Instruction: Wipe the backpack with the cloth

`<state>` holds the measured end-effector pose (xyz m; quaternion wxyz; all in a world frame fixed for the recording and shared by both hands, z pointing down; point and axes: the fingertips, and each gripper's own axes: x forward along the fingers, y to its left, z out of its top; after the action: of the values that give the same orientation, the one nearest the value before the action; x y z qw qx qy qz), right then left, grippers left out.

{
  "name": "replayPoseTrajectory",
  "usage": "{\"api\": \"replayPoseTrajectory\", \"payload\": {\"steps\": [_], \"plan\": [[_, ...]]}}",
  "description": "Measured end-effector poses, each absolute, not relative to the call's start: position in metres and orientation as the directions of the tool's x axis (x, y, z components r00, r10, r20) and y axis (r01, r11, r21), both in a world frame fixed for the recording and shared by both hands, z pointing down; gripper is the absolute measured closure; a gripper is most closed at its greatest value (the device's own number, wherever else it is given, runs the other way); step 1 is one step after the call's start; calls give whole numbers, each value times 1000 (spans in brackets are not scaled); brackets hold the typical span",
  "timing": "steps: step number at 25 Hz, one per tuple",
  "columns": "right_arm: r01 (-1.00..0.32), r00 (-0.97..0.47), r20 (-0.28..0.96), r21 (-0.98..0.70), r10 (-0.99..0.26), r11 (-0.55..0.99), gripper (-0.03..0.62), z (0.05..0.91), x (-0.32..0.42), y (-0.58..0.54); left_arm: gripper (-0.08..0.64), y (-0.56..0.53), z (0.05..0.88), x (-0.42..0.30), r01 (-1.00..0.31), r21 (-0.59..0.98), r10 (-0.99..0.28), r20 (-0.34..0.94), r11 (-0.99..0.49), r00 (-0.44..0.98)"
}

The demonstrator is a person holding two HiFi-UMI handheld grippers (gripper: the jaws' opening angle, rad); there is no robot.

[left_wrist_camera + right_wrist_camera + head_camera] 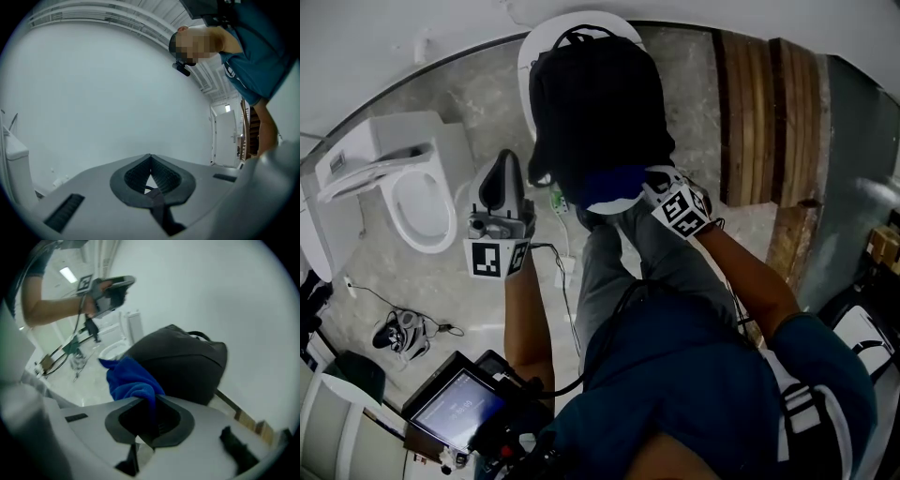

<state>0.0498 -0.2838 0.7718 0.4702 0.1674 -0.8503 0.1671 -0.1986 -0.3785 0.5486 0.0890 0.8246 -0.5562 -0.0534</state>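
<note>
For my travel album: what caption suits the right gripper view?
Right gripper shut on a blue cloth, beside a black backpack.

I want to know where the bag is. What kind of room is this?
Probably a bathroom: a white toilet stands on a pale, marble-look floor, near the black backpack, with plain white walls around.
</note>
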Motion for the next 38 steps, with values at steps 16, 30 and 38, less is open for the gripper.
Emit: {"api": "replayPoseTrajectory", "payload": {"steps": [16,30,38], "plan": [[-806,-367,685,104,-630,582,565,749,42,-532,557,-383,551,-184,-893,214,-912,23,-396,410],[-429,-671,659,27,-338,903,565,735,-117,-487,557,-379,526,-177,-904,190,-918,30,-383,395],[-400,-758,592,-90,-274,912,563,708,-98,-436,557,-375,498,-157,-884,195,-900,16,-425,436]]}}
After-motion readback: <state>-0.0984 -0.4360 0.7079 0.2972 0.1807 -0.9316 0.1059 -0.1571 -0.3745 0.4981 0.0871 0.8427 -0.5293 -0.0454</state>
